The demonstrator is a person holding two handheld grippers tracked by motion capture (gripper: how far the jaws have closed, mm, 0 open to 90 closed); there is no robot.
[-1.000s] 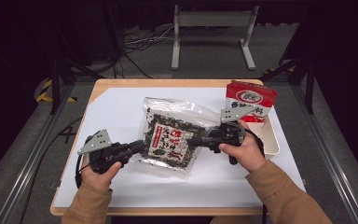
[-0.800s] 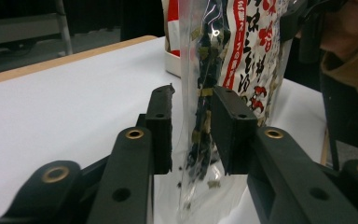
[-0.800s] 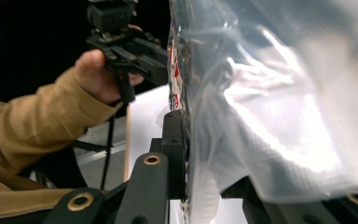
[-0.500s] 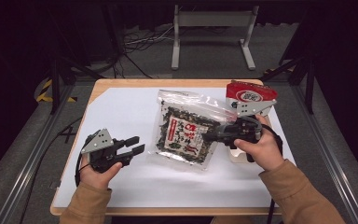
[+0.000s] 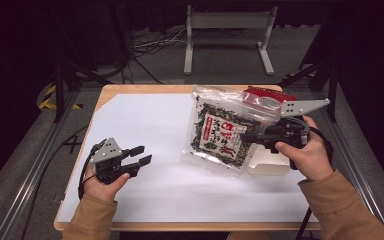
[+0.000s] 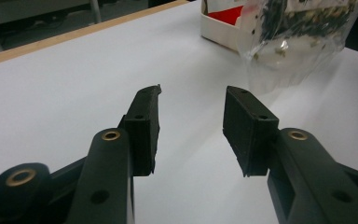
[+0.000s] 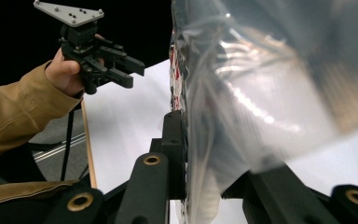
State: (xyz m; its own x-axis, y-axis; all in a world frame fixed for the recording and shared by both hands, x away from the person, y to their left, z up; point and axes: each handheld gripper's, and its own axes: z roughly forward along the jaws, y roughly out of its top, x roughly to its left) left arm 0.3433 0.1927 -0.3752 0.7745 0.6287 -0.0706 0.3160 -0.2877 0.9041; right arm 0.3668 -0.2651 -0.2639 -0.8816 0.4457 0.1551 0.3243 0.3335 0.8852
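A clear plastic bag (image 5: 222, 132) of dark dried flakes with a red and white label hangs tilted above the right side of the table. My right gripper (image 5: 250, 137) is shut on its right edge; in the right gripper view the film (image 7: 261, 79) is pinched between the jaws of the right gripper (image 7: 205, 154). My left gripper (image 5: 141, 155) is low over the white table top at the front left, well apart from the bag. Its jaws have just been opening, and the left gripper (image 6: 191, 121) has nothing between its pads.
A white box (image 5: 267, 162) sits at the table's right edge, under and behind the bag, with a red packet (image 5: 265, 97) at its far end. The white sheet (image 5: 145, 125) covers the wooden table. Dark floor, cables and a metal stand lie beyond.
The left gripper has let go of the bag's left edge and opened, staying in place. The right gripper has lifted the bag and carried it to the right, over the white box.
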